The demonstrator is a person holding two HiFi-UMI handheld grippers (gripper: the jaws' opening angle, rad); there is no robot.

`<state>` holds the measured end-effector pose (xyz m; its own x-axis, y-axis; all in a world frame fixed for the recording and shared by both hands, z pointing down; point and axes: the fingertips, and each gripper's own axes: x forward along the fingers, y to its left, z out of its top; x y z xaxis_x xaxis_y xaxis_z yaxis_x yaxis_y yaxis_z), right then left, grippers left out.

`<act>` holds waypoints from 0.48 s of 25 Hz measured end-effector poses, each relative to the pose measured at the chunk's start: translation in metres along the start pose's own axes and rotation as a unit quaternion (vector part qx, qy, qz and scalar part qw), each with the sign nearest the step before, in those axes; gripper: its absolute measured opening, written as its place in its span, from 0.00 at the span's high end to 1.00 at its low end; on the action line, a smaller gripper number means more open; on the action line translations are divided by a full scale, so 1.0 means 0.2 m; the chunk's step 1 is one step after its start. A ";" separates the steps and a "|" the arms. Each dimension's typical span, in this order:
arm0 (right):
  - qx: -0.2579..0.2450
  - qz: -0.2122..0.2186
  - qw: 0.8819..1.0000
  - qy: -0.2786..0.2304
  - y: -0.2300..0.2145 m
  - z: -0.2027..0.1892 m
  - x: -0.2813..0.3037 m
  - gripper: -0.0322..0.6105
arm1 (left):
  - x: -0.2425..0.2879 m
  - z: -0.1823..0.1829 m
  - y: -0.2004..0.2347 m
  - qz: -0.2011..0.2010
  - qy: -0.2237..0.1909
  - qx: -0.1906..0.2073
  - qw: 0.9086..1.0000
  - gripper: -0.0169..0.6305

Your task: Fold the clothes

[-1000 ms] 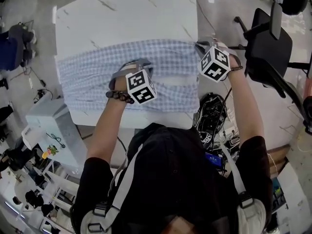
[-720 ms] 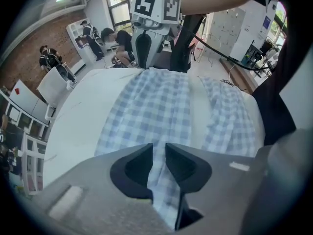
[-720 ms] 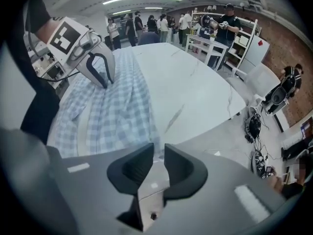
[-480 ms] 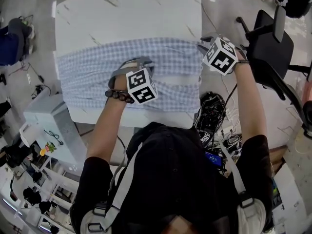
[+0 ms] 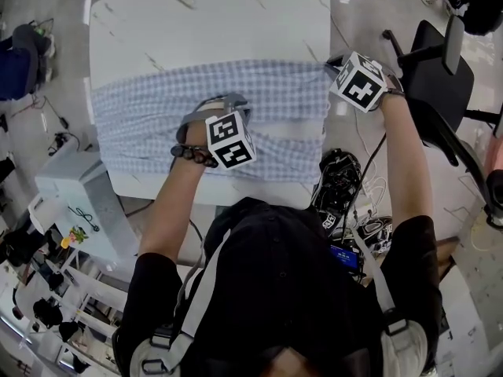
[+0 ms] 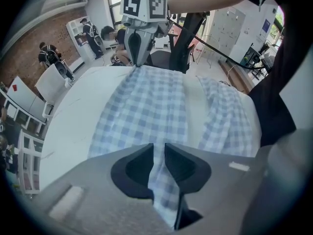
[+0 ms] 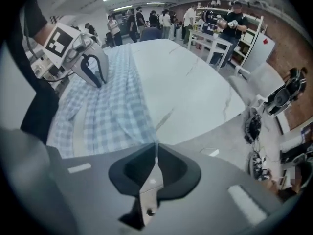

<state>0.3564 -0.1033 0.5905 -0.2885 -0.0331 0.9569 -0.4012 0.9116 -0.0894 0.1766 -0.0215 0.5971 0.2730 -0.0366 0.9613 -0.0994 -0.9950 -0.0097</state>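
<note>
Shirt edge [image 7: 148,130], right hand-held gripper [image 7: 155,156] just closed on it

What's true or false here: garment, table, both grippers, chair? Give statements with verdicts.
1. The checked garment lies spread across the white table. True.
2. The left gripper is open and empty. False: its jaws are shut on a fold of the garment.
3. The right gripper pinches the garment's edge. True; its jaws have just closed there.
4. The black chair stands on the person's left. False: it stands on the person's right, beyond the right gripper.
</note>
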 end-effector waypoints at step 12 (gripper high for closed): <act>-0.034 -0.207 0.977 0.024 -0.27 -0.05 0.01 0.86 | -0.01 0.01 0.01 0.008 -0.022 -0.016 1.000 0.84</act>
<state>0.3858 -0.1479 0.6005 -0.0715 -0.3867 0.9194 -0.4164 0.8492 0.3248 0.1788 -0.0240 0.5948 0.3131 -0.0582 0.9479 -0.1342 -0.9908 -0.0165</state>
